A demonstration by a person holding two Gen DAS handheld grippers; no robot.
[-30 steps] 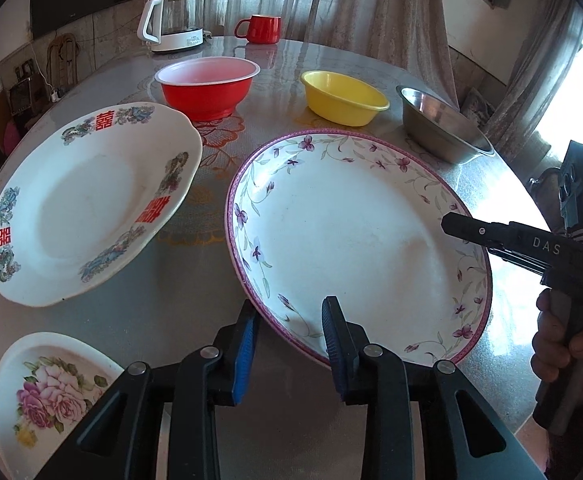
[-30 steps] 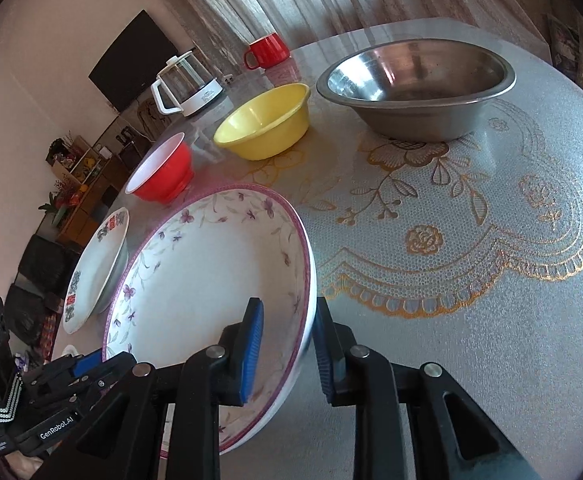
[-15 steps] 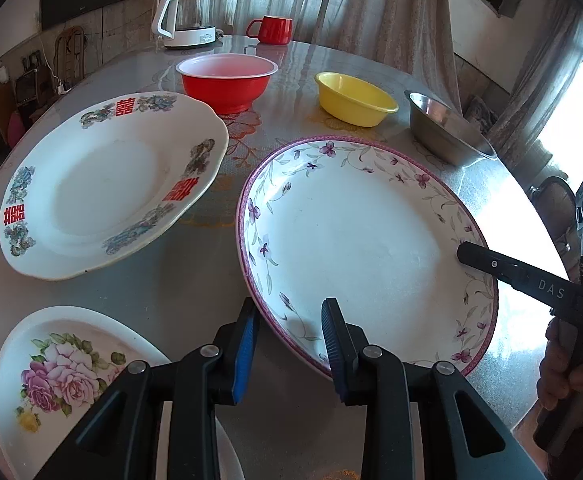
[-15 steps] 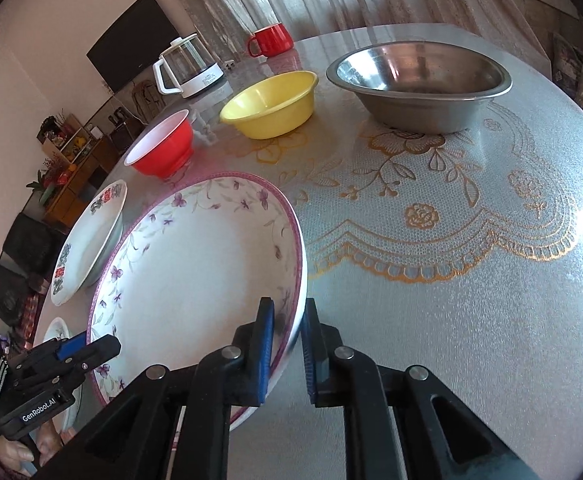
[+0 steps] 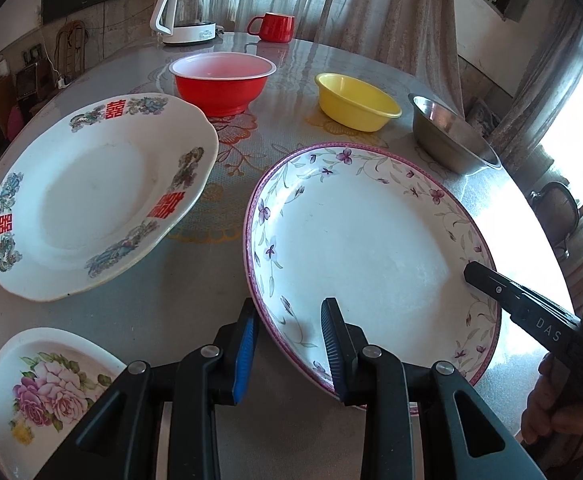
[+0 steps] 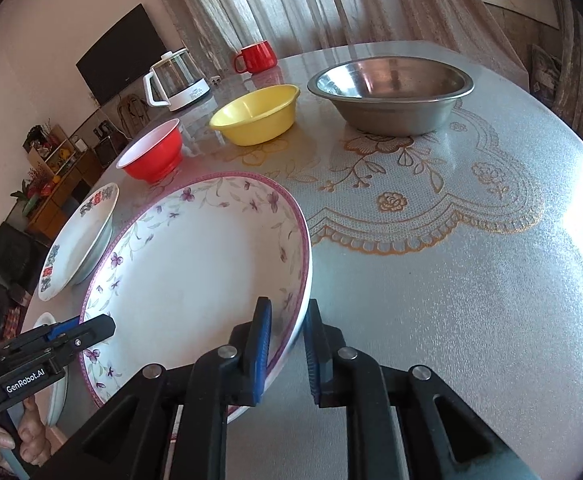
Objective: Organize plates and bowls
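Note:
A large white plate with purple flowers lies tilted over the round table. My left gripper is shut on its near rim, one finger outside the rim and one over the plate's inside. My right gripper pinches the opposite rim of the same plate, and its black tip shows at the plate's right edge. The left gripper shows again in the right wrist view, at the plate's left rim.
A plate with red characters sits left of the held plate. A small rose-patterned plate lies near my left gripper. Behind stand a red bowl, a yellow bowl, a steel bowl, a kettle and a red mug.
My right gripper's jaws have narrowed onto the flowered plate's rim. The left gripper keeps its hold on the near rim. More of the rose plate shows now.

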